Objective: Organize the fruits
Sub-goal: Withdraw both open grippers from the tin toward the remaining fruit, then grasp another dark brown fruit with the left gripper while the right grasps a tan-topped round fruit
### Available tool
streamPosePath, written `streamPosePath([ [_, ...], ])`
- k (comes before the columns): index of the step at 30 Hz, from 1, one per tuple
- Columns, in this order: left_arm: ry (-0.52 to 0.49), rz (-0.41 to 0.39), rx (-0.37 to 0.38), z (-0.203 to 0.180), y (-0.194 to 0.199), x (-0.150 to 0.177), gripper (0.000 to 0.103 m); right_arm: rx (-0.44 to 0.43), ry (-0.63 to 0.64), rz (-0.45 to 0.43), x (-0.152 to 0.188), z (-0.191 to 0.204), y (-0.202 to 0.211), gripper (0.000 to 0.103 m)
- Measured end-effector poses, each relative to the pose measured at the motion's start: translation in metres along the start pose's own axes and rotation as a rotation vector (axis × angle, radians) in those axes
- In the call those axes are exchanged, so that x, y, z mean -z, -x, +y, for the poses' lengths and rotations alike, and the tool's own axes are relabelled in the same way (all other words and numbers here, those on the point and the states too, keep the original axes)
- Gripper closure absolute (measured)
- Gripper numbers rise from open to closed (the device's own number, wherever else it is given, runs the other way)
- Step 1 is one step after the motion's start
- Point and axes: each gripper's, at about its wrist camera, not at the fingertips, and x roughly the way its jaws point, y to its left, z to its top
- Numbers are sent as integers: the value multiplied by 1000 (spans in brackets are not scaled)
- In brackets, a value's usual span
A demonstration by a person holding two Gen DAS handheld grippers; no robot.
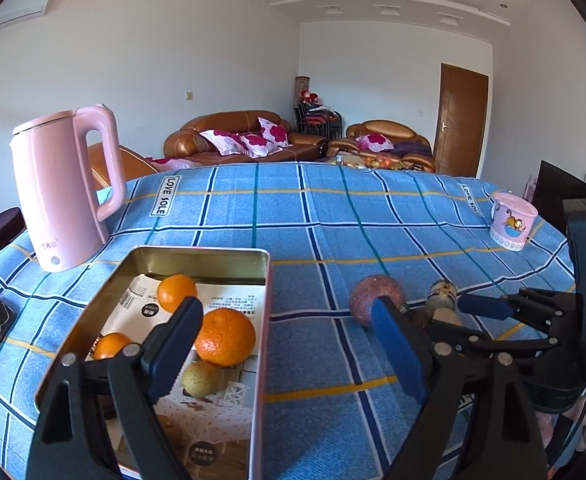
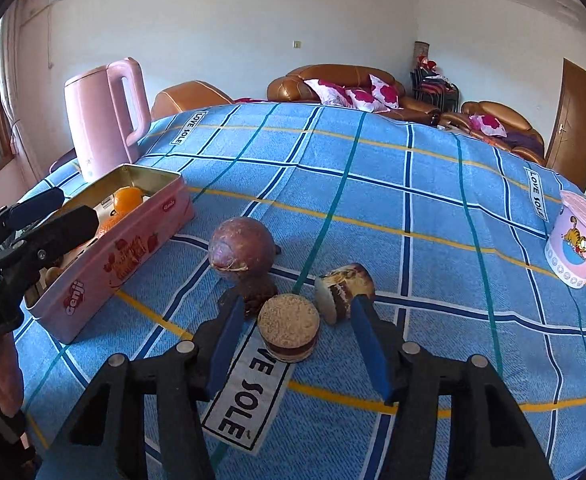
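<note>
1. Your left tool (image 1: 281, 344) hangs over the near end of the pink tin (image 1: 267, 320) with its jaws spread wide and nothing between them. From that pose I judge you have just finished with the tin and the tool is free.
2. The tin already holds three oranges, the largest (image 1: 225, 337) near the middle, and a small greenish-yellow fruit (image 1: 202, 378) just in front of it. They lie on a printed leaflet that lines the bottom.
3. Your right tool (image 2: 293, 340) points down at the items left on the cloth, jaws part open. A round crumb-topped piece (image 2: 289, 334) sits between the blue pads, but neither pad touches it, so nothing is held.
4. A purple round fruit (image 2: 240, 253) lies just beyond that piece, with a small dark lump touching it at the front. A brown-and-white piece (image 2: 345, 290) lies tipped on its side to the right. All of these are near the tin, which looks convenient for short transfers.
5. I judge the crumb-topped piece is your next pick, since the jaws already straddle it.
6. The tabletop (image 2: 433, 208) is covered with a blue checked cloth printed "LOVE SOLE". A pink kettle (image 1: 65, 188) stands behind the tin, and a pink cartoon cup (image 2: 579, 238) sits well apart at the right edge.
7. Beyond are brown leather sofas with floral cushions, white walls and a wooden door.
</note>
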Motion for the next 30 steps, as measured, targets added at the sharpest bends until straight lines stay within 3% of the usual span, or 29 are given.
streamPosePath([
  [5,-1,36,39,-7,-9,1,14,-50,-20,31,-1,-3,-7,60],
  [11,-1,60,58,-12,-15,4,14,-77,-23,51,2,-4,-8,61],
  [14,-5,68,67,-15,-16,4,14,-57,-3,46,2,1,-6,67],
  [23,-46,116,134,-46,-27,5,14,80,-78,-93,4,-20,21,67],
  [30,-44,201,173,-67,-50,4,27,148,-150,-109,3,-50,26,67],
])
